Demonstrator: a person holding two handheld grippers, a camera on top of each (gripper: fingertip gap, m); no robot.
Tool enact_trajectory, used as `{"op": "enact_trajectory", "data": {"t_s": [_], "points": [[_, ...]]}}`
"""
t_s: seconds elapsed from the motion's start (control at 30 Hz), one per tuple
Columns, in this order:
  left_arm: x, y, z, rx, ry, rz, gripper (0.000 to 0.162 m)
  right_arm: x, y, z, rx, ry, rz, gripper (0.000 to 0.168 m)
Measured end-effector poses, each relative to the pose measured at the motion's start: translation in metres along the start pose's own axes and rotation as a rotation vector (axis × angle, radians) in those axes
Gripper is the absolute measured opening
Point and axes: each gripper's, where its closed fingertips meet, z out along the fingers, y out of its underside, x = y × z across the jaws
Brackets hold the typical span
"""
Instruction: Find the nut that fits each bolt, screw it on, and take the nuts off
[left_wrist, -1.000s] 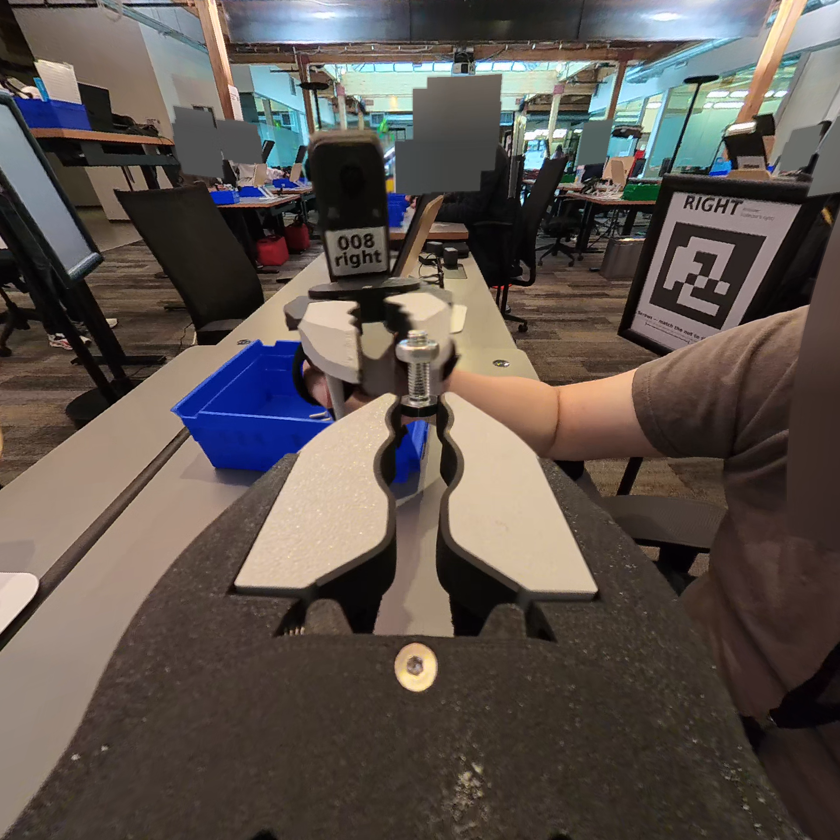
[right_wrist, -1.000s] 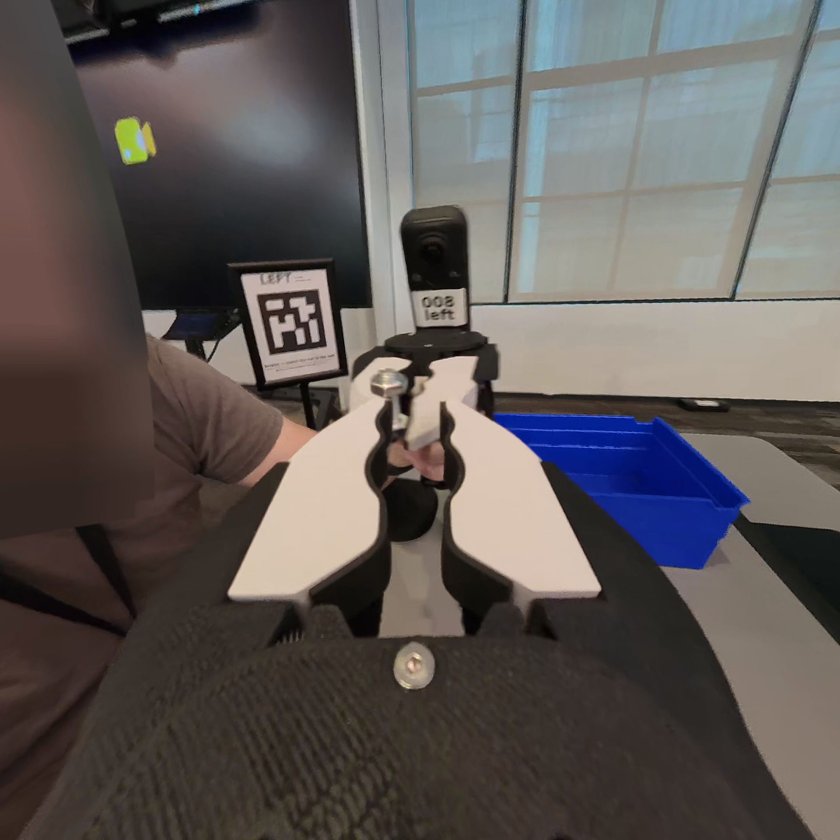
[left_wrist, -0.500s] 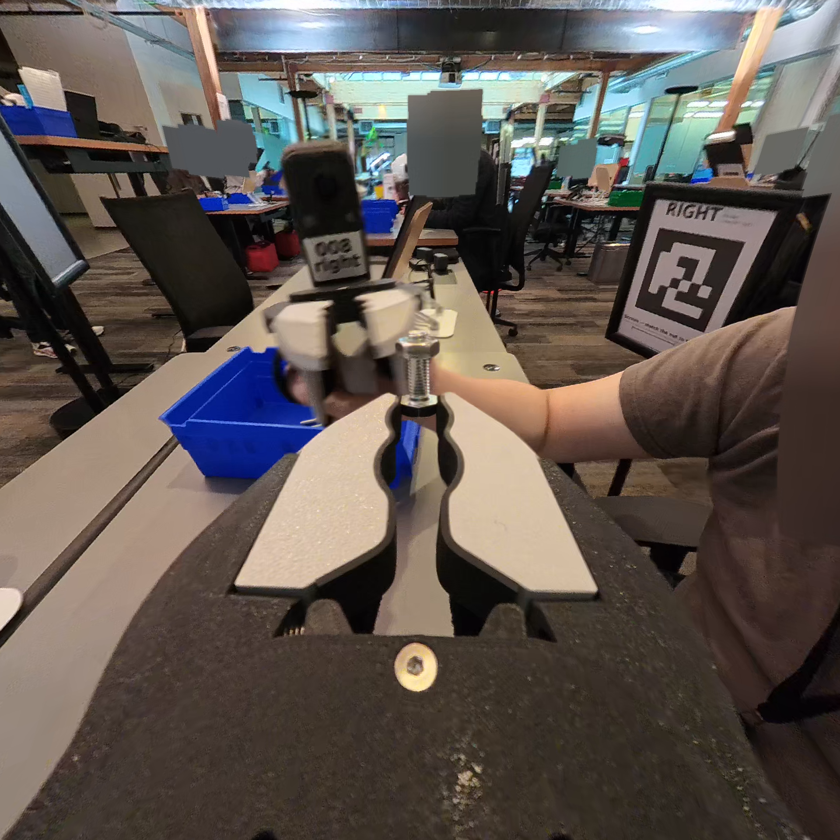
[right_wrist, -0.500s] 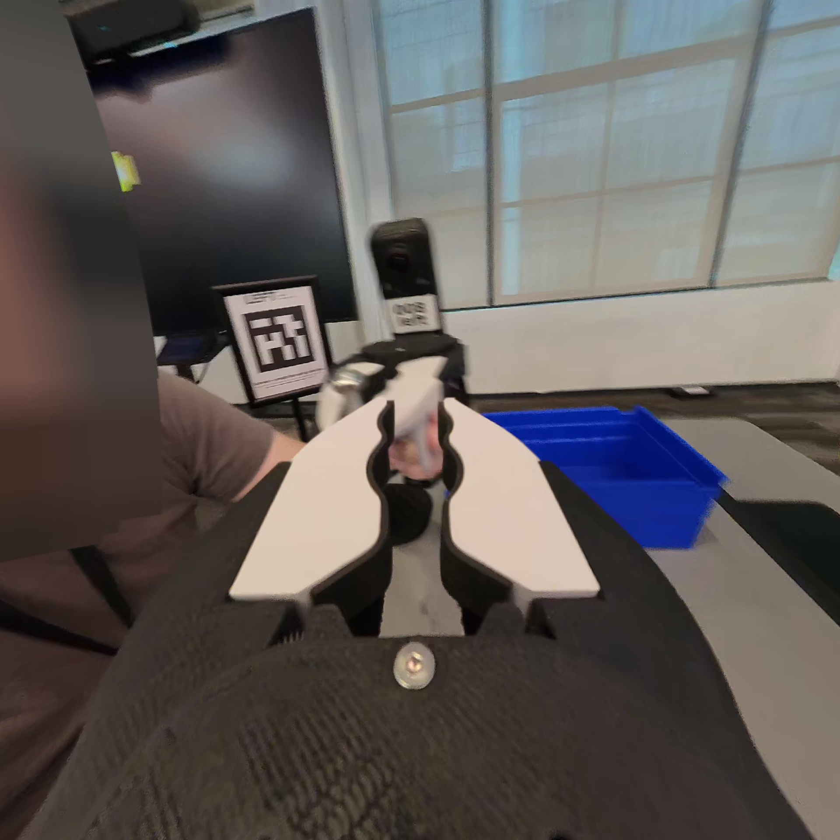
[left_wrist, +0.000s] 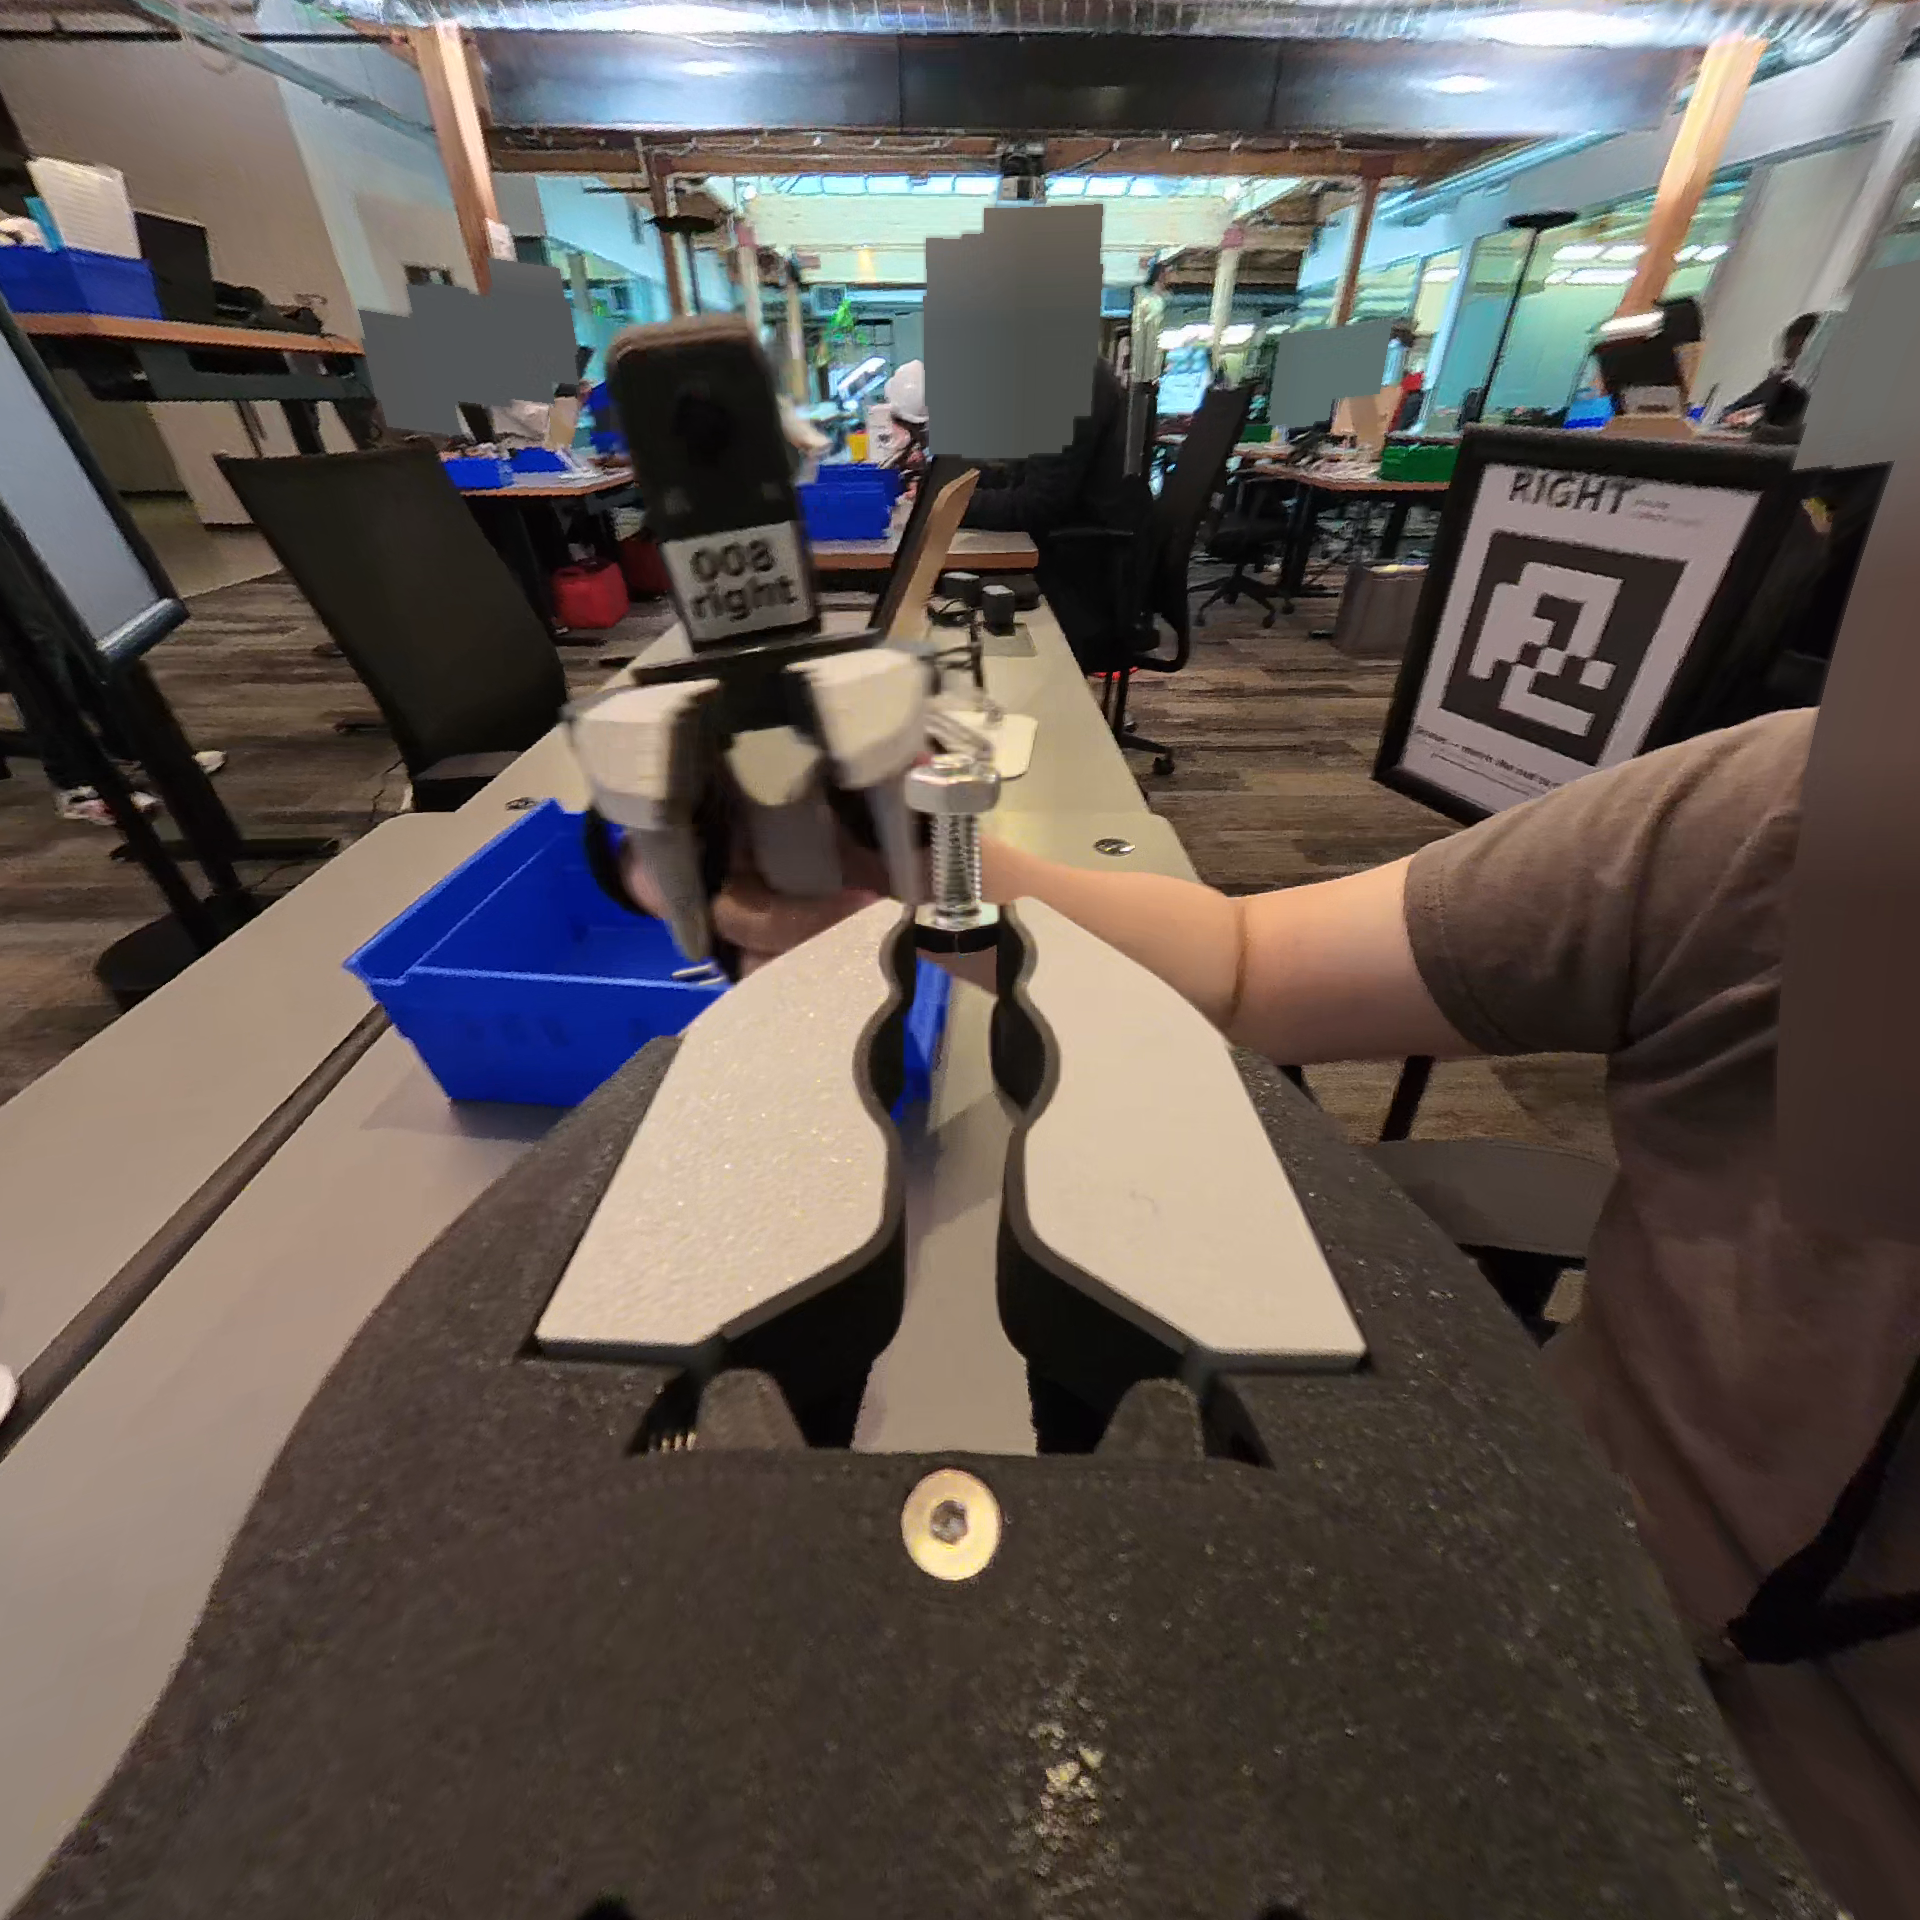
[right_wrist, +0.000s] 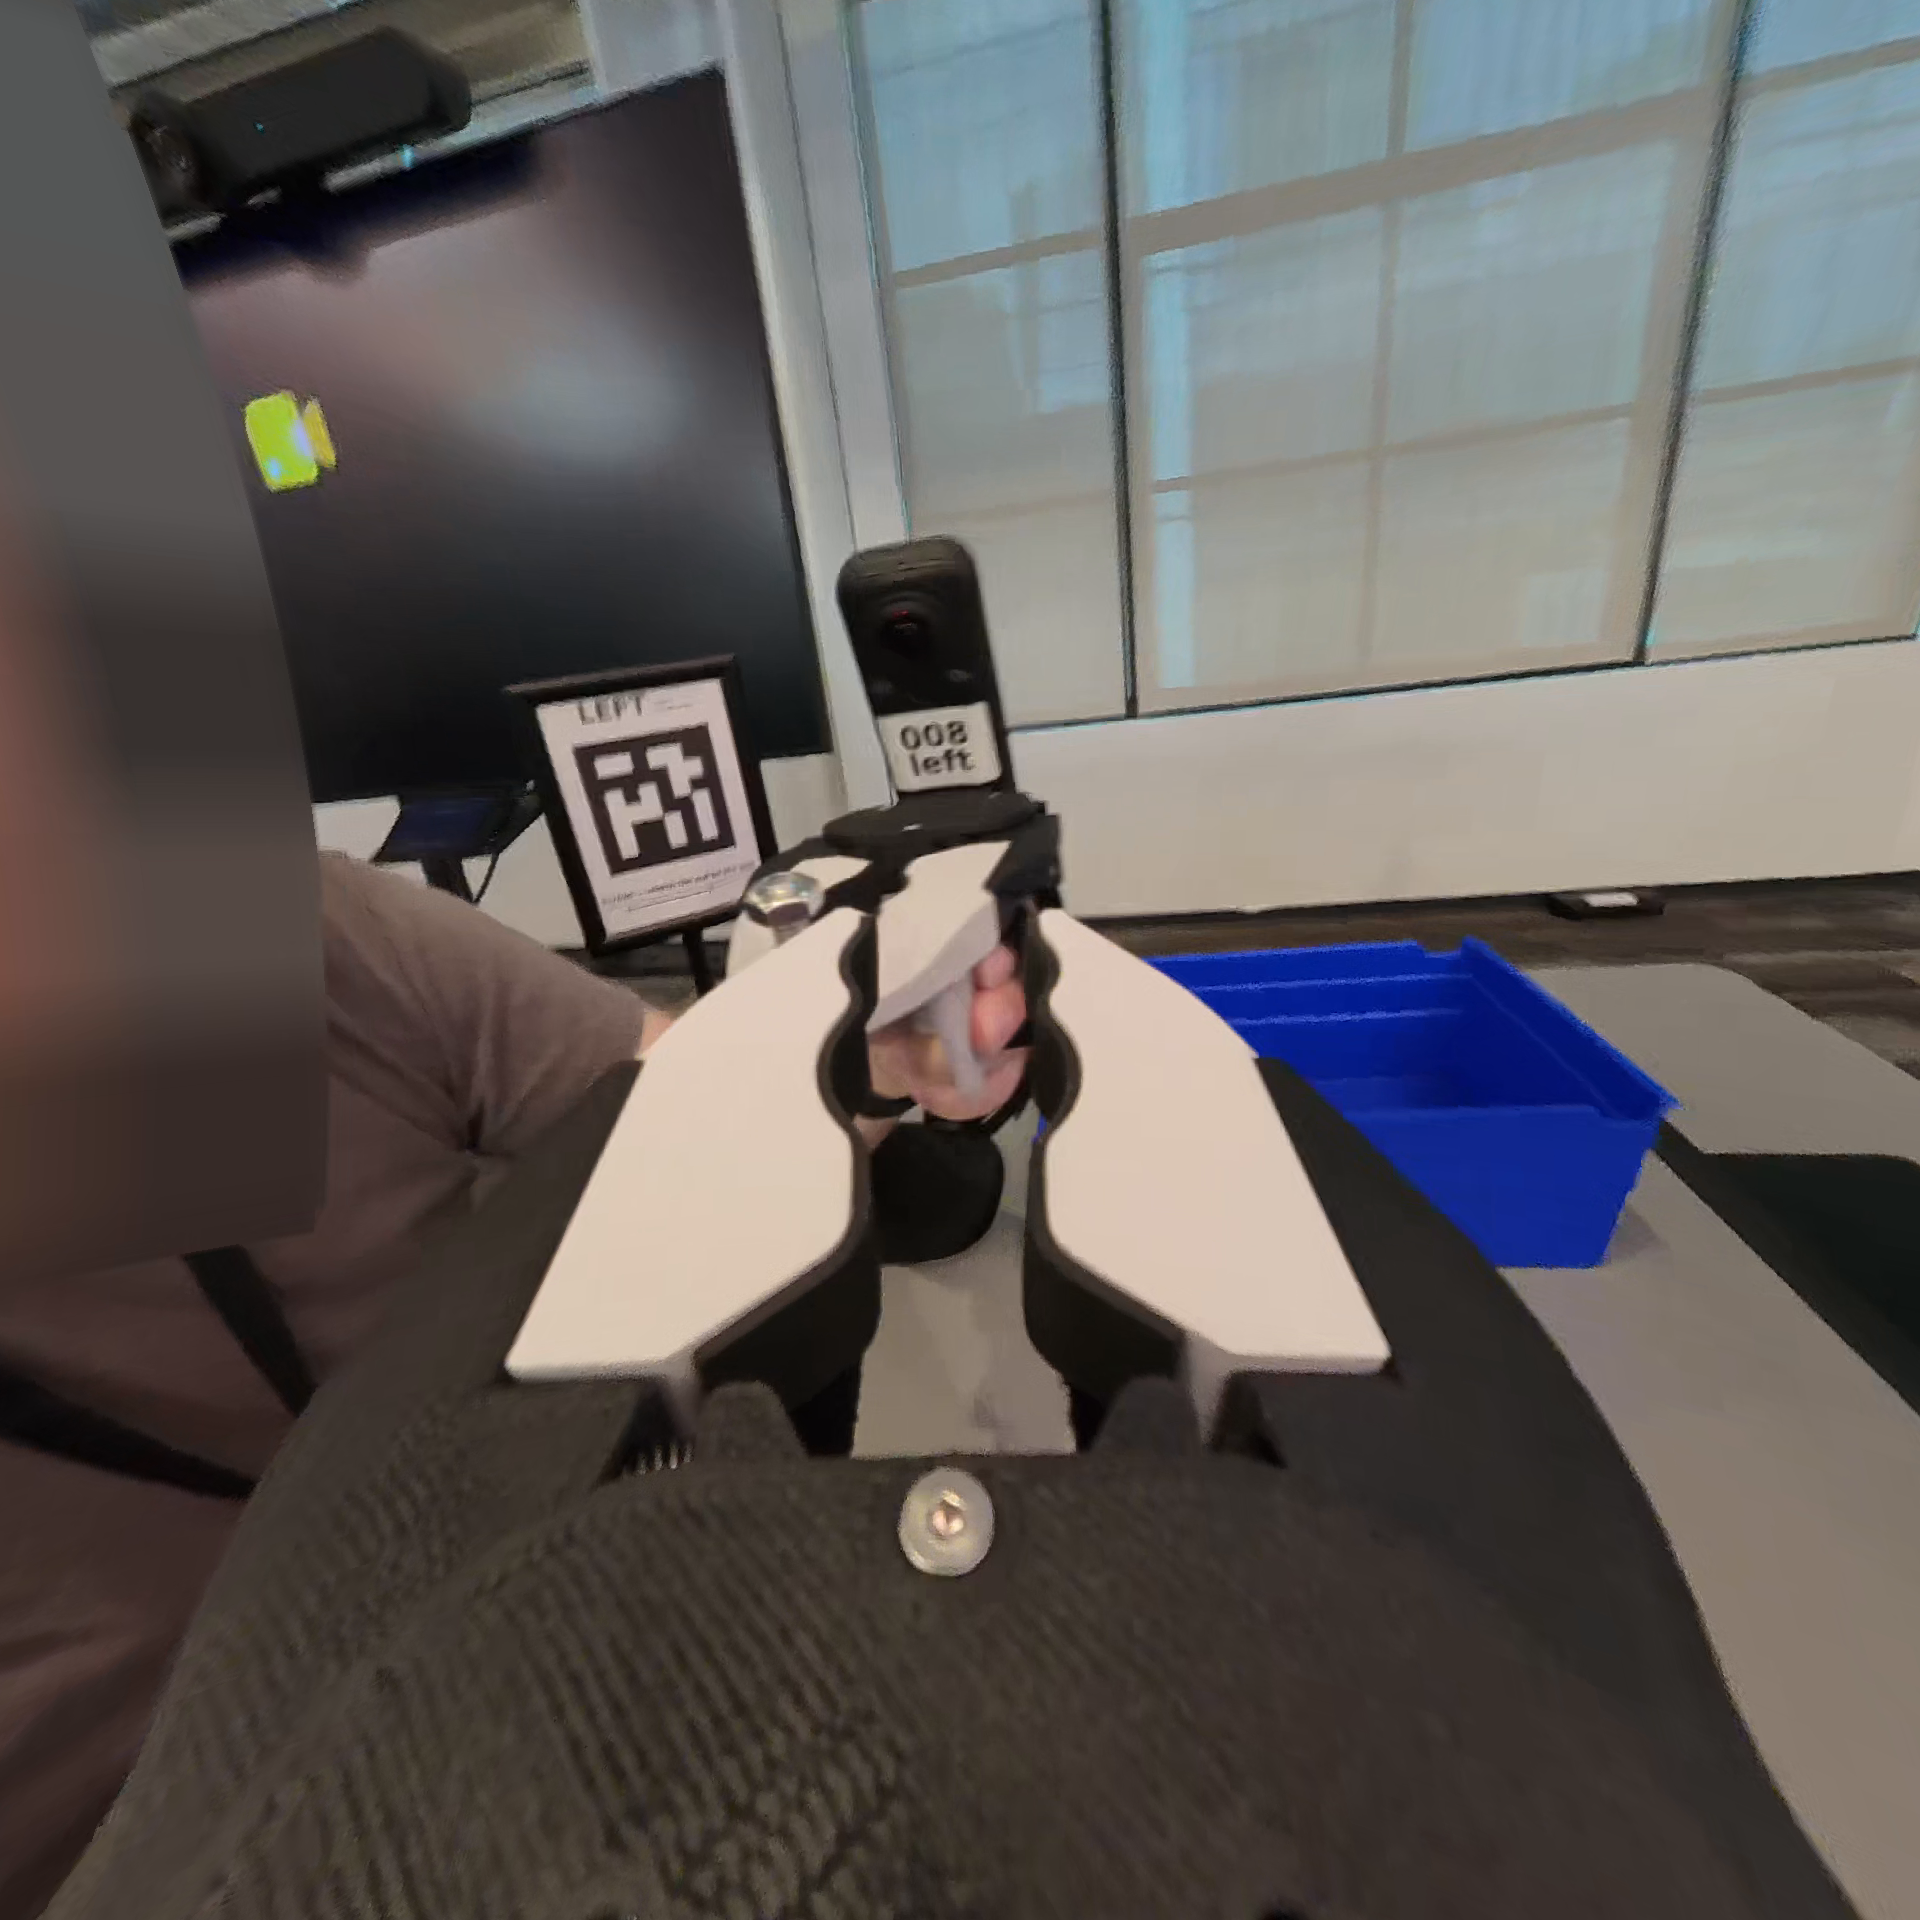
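Bolt (left_wrist: 953, 844) upright between left tool (left_wrist: 954, 940) tips

a long grey table (left_wrist: 187, 1174) carries an open blue bin (left_wrist: 520, 966) sitting directly on its top.

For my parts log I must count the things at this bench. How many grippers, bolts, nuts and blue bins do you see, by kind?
grippers: 2, the left gripper and the right gripper
bolt: 1, held upright
dark nut: 1, at the bolt's lower end, between the left gripper's tips
blue bin: 1, on the table
total: 5
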Motion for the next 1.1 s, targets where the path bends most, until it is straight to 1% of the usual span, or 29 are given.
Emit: {"op": "enact_trajectory", "data": {"t_s": [0.03, 0.1, 0.2, 0.27, 0.33, 0.37, 0.47, 0.53, 0.63, 0.73, 0.83, 0.93, 1.0, 1.1], "points": [[0.001, -0.002, 0.0, 0.013, 0.006, -0.009, 0.014, 0.004, -0.004, -0.005, 0.027, 0.01, 0.012, 0.027], [0.0, -0.002, 0.0, 0.003, -0.006, -0.001, 0.014, -0.002, -0.01, -0.007, 0.041, -0.028, 0.023, 0.029], [-0.001, 0.002, 0.002, -0.016, -0.02, 0.019, 0.014, -0.023, -0.005, 0.007, -0.009, -0.074, -0.032, 0.034], [0.001, 0.001, 0.003, -0.008, -0.006, 0.006, 0.014, -0.032, 0.001, 0.017, -0.041, -0.09, -0.055, 0.035], [0.004, 0.0, 0.004, -0.002, 0.006, 0.008, 0.014, -0.031, 0.005, 0.021, -0.065, -0.066, -0.073, 0.034], [0.006, -0.001, 0.004, 0.004, 0.015, 0.011, 0.014, -0.027, 0.006, 0.019, -0.071, -0.056, -0.075, 0.038], [0.009, -0.007, 0.001, 0.025, 0.024, 0.006, 0.014, -0.014, -0.002, 0.006, -0.02, -0.043, -0.004, 0.033], [0.008, -0.008, 0.0, 0.027, 0.012, 0.008, 0.014, -0.017, -0.007, 0.003, 0.007, -0.075, 0.02, 0.034], [0.007, -0.004, 0.002, 0.009, 0.011, 0.013, 0.014, -0.034, -0.005, 0.012, -0.015, -0.117, -0.036, 0.034], [0.008, -0.001, 0.005, 0.001, 0.018, 0.012, 0.014, -0.039, 0.0, 0.022, -0.044, -0.093, -0.077, 0.034], [0.01, -0.003, 0.005, 0.007, 0.021, 0.015, 0.014, -0.031, 0.001, 0.016, -0.038, -0.09, -0.065, 0.035], [0.01, -0.008, 0.001, 0.027, 0.028, 0.005, 0.014, -0.018, -0.006, 0.004, 0.0, -0.062, -0.018, 0.031], [0.007, -0.007, 0.0, 0.019, 0.009, 0.016, 0.014, -0.023, -0.008, 0.004, 0.007, -0.087, -0.013, 0.031], [0.008, -0.004, 0.003, 0.009, 0.012, 0.018, 0.014, -0.037, -0.006, 0.014, -0.008, -0.116, -0.047, 0.032]]}}
